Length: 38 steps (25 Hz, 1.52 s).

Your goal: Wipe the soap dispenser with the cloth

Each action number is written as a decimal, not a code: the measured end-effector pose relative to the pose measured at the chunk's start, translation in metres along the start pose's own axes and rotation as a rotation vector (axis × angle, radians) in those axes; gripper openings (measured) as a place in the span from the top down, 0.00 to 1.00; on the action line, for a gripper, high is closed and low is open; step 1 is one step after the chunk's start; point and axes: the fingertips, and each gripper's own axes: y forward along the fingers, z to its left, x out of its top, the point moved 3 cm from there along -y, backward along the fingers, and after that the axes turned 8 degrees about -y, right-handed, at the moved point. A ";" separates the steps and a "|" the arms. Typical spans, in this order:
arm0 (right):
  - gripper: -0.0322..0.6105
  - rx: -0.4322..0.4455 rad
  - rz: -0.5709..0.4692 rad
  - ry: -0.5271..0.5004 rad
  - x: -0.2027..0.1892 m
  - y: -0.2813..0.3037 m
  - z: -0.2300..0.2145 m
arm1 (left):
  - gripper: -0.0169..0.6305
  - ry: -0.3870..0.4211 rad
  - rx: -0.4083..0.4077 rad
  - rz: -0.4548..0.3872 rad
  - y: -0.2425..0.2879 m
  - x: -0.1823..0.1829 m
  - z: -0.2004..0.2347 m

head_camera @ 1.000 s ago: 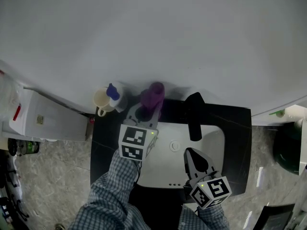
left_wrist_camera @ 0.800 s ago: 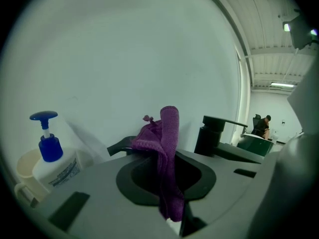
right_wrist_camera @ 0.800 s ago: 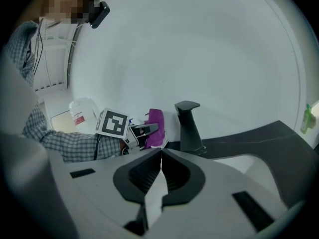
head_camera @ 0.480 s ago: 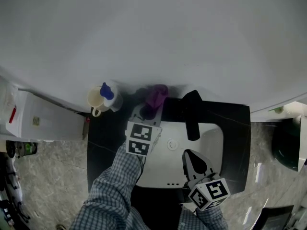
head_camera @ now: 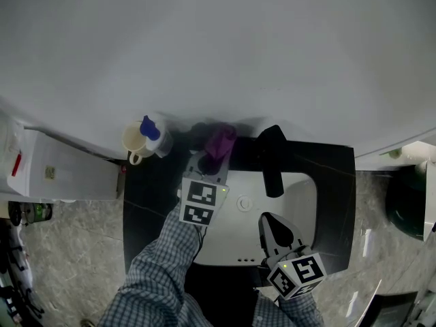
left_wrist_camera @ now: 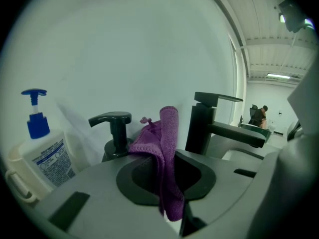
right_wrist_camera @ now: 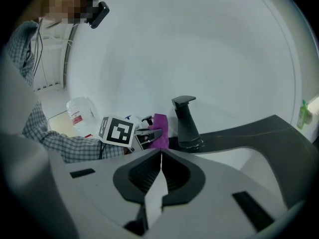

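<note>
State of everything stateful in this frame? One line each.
purple cloth: bunched, pinched between jaws, tail hanging down
left tool: shut on purple cloth
right tool: shut, nothing between its jaws
black soap dispenser: upright, pump up, cloth right beside it
blue-pump bottle: upright
faucet: no water seen running

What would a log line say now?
left gripper: shut on purple cloth | cloth: beside black soap dispenser pump | right gripper: shut, empty, over sink
</note>
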 end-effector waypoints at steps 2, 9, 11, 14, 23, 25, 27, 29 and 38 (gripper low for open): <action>0.92 0.004 -0.003 -0.001 0.001 0.000 0.003 | 0.88 0.001 0.008 -0.003 -0.008 0.000 0.003; 0.92 0.024 -0.016 -0.018 0.008 0.005 0.014 | 0.88 -0.002 0.009 -0.020 -0.045 -0.001 0.011; 0.92 0.026 -0.021 -0.023 0.011 0.006 0.017 | 0.88 -0.007 0.021 -0.022 -0.057 -0.002 0.016; 0.92 0.030 -0.032 -0.034 0.016 0.006 0.023 | 0.88 -0.019 0.036 -0.040 -0.077 0.000 0.024; 0.92 0.041 -0.091 -0.078 0.041 0.005 0.048 | 0.88 -0.023 0.049 -0.089 -0.144 0.016 0.032; 0.92 0.043 -0.107 -0.087 0.047 0.007 0.054 | 0.88 -0.030 0.050 -0.095 -0.158 0.017 0.031; 0.92 0.046 -0.120 -0.096 0.051 0.008 0.059 | 0.88 -0.034 0.057 -0.097 -0.169 0.016 0.032; 0.92 0.051 -0.125 -0.103 0.054 0.010 0.064 | 0.88 -0.041 0.067 -0.096 -0.179 0.014 0.032; 0.92 0.030 -0.149 -0.115 0.059 0.006 0.085 | 0.88 -0.041 0.041 -0.119 -0.199 0.015 0.031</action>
